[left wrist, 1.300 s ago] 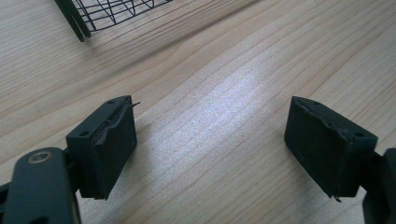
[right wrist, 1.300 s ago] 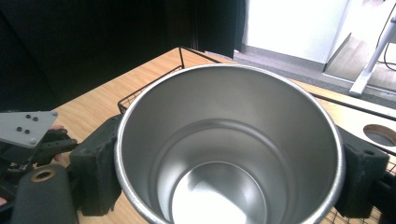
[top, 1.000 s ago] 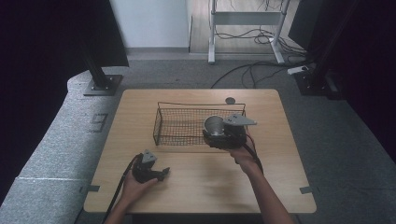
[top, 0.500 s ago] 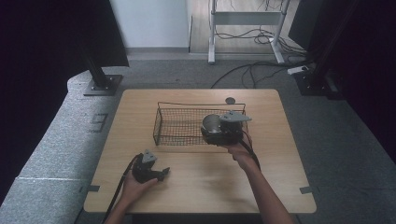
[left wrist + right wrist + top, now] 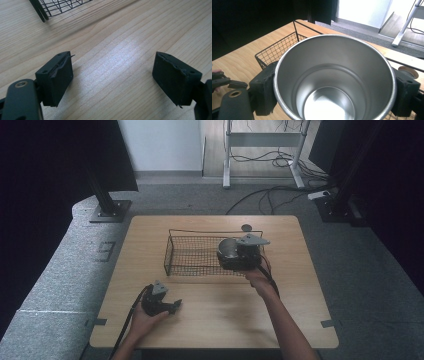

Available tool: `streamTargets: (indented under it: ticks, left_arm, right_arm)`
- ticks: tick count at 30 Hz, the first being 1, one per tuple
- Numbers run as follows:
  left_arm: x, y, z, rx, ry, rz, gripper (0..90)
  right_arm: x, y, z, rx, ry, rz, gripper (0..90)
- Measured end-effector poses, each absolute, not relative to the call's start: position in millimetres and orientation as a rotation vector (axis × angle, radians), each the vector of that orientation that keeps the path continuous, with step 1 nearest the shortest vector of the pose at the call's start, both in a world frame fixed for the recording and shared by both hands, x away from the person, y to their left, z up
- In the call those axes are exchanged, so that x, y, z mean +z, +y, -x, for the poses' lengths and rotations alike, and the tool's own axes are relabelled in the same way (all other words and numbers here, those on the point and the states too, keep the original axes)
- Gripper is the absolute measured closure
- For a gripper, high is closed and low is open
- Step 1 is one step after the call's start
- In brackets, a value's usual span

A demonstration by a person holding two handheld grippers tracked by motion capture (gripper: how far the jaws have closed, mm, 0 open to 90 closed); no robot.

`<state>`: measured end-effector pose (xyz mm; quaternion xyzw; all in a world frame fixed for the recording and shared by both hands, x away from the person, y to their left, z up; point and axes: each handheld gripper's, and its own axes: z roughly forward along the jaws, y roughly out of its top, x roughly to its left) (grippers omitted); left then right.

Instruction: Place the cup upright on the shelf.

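One steel cup sits clamped between the right tool jaws, seemingly over the wire basket.

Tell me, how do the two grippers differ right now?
The left gripper has its fingers spread wide with nothing between them, while the right gripper clamps a steel cup. The left one sits near the table's front edge; the right one is at the wire basket. Both have black fingers.
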<state>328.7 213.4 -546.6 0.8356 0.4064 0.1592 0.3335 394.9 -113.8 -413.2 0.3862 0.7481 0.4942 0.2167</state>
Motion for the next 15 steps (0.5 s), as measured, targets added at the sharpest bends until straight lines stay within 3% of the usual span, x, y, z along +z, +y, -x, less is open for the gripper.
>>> streamTargets:
  ticks: [15]
  left_arm:
    - [-546.6, 213.2, -328.6, 0.416, 1.062, -2.18, 16.8]
  right_arm:
    - [-409.4, -108.5, -411.1, 1.363, 2.076, -1.067, 14.5]
